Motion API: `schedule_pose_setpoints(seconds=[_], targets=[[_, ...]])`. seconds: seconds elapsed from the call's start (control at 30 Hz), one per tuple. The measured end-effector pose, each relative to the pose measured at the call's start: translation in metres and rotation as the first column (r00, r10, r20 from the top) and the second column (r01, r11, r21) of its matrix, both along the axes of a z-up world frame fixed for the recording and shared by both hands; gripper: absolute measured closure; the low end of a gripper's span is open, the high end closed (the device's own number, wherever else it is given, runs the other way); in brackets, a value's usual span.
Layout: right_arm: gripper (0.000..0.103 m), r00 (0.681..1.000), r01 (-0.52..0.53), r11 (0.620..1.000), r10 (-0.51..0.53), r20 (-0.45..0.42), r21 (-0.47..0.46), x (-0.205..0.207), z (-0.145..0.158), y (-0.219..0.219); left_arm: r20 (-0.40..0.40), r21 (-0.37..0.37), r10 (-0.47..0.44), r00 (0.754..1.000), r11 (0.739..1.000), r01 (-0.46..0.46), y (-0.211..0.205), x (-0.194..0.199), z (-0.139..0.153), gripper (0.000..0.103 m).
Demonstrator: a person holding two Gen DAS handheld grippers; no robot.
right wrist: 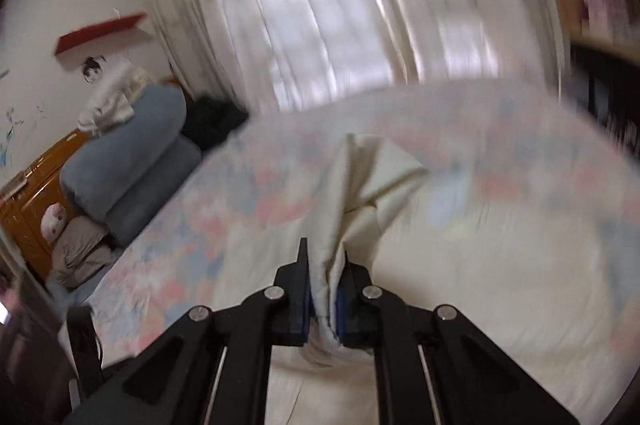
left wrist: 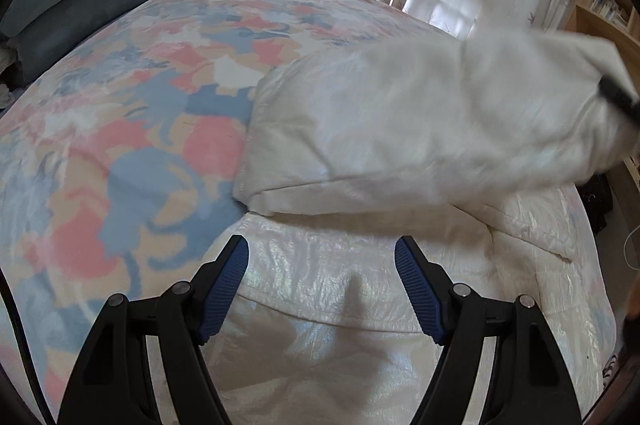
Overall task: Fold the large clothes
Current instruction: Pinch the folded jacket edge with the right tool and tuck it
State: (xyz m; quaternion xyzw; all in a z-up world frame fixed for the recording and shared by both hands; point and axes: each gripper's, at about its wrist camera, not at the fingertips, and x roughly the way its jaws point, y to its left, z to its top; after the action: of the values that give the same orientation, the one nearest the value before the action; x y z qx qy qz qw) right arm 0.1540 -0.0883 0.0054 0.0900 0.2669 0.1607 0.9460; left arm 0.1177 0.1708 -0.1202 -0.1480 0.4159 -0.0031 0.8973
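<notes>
A large cream-white padded garment [left wrist: 360, 285] lies on the bed, its shiny quilted side up. One part of it [left wrist: 420, 129] is lifted and folded back, blurred by motion. My left gripper [left wrist: 322, 253] hovers just above the garment's near part, jaws wide apart, nothing between the blue pads. At the right edge of the left wrist view the tip of my right gripper [left wrist: 618, 99] pinches the raised cloth. In the right wrist view my right gripper [right wrist: 324, 261] is shut on a bunched fold of the cream garment [right wrist: 376, 185], which rises above the bed.
The bed carries a pastel pink, blue and cream patterned cover [left wrist: 132, 129]. Blue-grey bolsters [right wrist: 132, 165] and a dark bundle [right wrist: 212, 125] are stacked at its head by a wooden headboard [right wrist: 36, 185]. White curtains [right wrist: 320, 5] hang behind. A wooden bookshelf [left wrist: 608, 1] stands on the right.
</notes>
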Motion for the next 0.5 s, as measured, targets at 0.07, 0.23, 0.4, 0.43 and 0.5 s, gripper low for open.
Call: schedule_pose_setpoints(seconds=[0.07,0.23,0.4,0.43,0.5], targets=[[0.095,0.999,0.027,1.000,-0.027,0.025,-0.008,0.011,0.012,-0.010,-0.003,0.000,0.007,1.000,1.000,-0.007,0.000,0.001,-0.001,0.029],[0.091,0.980,0.160,0.984,-0.168,-0.110,-0.073,0.047,-0.032,-0.045,-0.020,0.012,0.021,1.000,1.000,-0.020,0.002,0.004,-0.003,0.029],[0.076,0.870,0.199,0.968,-0.246,-0.427,-0.152,0.075,-0.127,-0.076,-0.059,0.022,0.052,0.997,0.998,-0.051,0.008,0.007,-0.003,0.029],[0.074,0.867,0.210,0.971,-0.239,-0.438,-0.114,0.069,-0.131,-0.082,-0.062,0.028,0.056,0.997,0.998,-0.054,0.009,0.007,-0.002,0.029],[0.067,0.879,0.232,0.972,-0.227,-0.420,-0.040,0.054,-0.127,-0.092,-0.065,0.039,0.065,0.996,0.997,-0.063,0.012,0.009,0.002,0.029]])
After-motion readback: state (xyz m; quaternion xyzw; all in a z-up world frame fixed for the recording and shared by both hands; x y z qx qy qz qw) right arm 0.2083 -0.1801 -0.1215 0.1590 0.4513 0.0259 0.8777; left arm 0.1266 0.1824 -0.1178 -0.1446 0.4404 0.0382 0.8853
